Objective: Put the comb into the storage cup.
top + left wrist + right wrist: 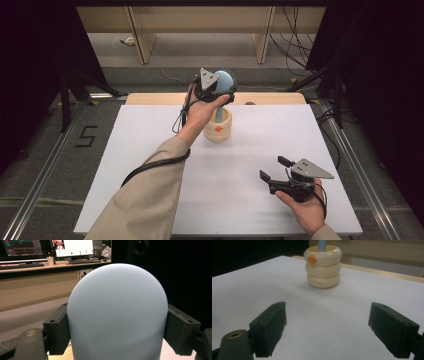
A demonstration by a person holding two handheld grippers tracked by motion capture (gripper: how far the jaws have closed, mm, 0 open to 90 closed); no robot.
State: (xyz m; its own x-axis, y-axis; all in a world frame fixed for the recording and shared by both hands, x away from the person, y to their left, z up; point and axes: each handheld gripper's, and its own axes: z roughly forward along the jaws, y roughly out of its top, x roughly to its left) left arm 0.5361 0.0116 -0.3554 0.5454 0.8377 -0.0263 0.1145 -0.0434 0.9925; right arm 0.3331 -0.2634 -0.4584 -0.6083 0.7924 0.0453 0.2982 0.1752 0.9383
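Your left tongs [218, 89] are pinching the pale blue, dome-topped plastic brush head [225, 80] at the far middle of the white desk [150, 150]. In the left gripper view, both black pads are pressing flat against the 2 sides of that rounded blue head [117, 312], with the dome rising above them. The blue handle is running straight down from the head into the cream-coloured, ringed cup with a small orange duck mark [218, 126], so the long axis is standing upright, almost plumb over the cup's mouth. That is the relation your next move is resting on: the cup is sitting directly beneath the left tongs, and any lift or lowering is probably needing to follow that vertical line so the handle is not scraping the rim or tipping the cup.

Your right tongs [275, 169] are resting near the front right of the desk, spread wide and holding nothing, their jaws pointing toward the cup. In the right gripper view the stacked-ring cup [323, 267] is standing well apart, with bare desk between. Your left hand is clearly the nearer one; the right is free, should you be wanting to steady the cup.
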